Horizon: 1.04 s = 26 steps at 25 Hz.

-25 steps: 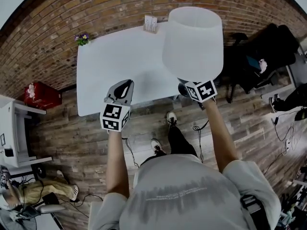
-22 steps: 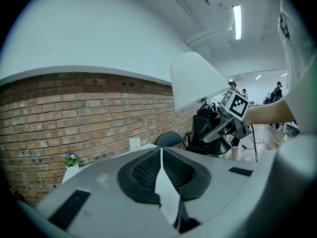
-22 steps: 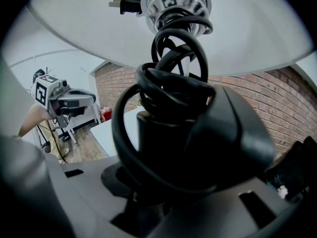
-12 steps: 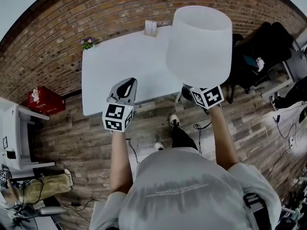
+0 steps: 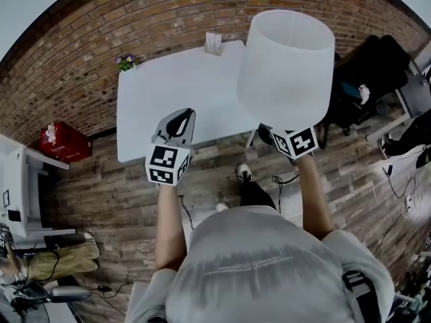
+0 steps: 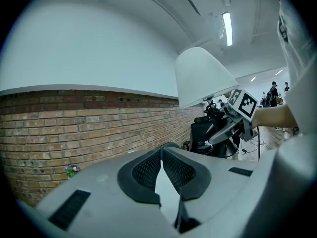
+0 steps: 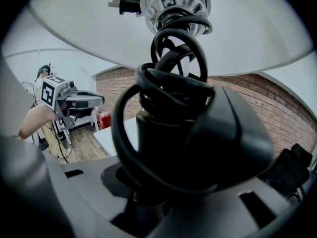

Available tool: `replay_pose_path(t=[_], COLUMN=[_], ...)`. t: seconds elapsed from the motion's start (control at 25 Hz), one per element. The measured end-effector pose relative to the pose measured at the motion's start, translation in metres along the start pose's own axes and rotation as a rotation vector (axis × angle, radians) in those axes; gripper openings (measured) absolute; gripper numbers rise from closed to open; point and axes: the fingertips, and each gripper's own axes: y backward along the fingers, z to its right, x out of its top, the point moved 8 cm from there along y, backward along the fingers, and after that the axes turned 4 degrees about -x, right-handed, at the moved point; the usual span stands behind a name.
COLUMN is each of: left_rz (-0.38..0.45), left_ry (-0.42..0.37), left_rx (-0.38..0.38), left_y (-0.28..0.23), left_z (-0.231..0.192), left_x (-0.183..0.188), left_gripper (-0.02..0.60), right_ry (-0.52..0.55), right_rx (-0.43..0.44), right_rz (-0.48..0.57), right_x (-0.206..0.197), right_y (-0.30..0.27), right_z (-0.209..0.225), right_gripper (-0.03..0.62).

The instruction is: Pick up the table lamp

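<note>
Gripping the table lamp (image 5: 286, 66) by its dark stem, the right gripper (image 7: 168, 152) is clamped where the black cord (image 7: 173, 68) is wound in loops. The plug (image 7: 126, 4) sticks out just under the white shade. The lamp is upright over the right corner of the desk (image 5: 168, 93), apparently clear of the top, though its foot is hidden. The left gripper (image 5: 179, 120) hovers at the desk's near edge, jaws pressed together on nothing.

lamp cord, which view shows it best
The right gripper view: the black cord is coiled round the lamp stem under the lampshade, plug sticking out. The head view's shade hides it; the left gripper view shows it too small to tell.
</note>
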Motion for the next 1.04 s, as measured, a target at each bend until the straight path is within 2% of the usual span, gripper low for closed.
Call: replay_pose_path(t=[1.04], left_rz=[-0.035], left_ry=[0.01], left_rx=[-0.004], left_y=[0.002], left_z=[0.006], left_x=[-0.015], left_gripper=[0.02], right_ry=[0.012], right_rx=[0.005], right_rz=[-0.041], right_x=[-0.016], right_y=[-0.004], right_z=[-0.002], right_gripper=[0.14])
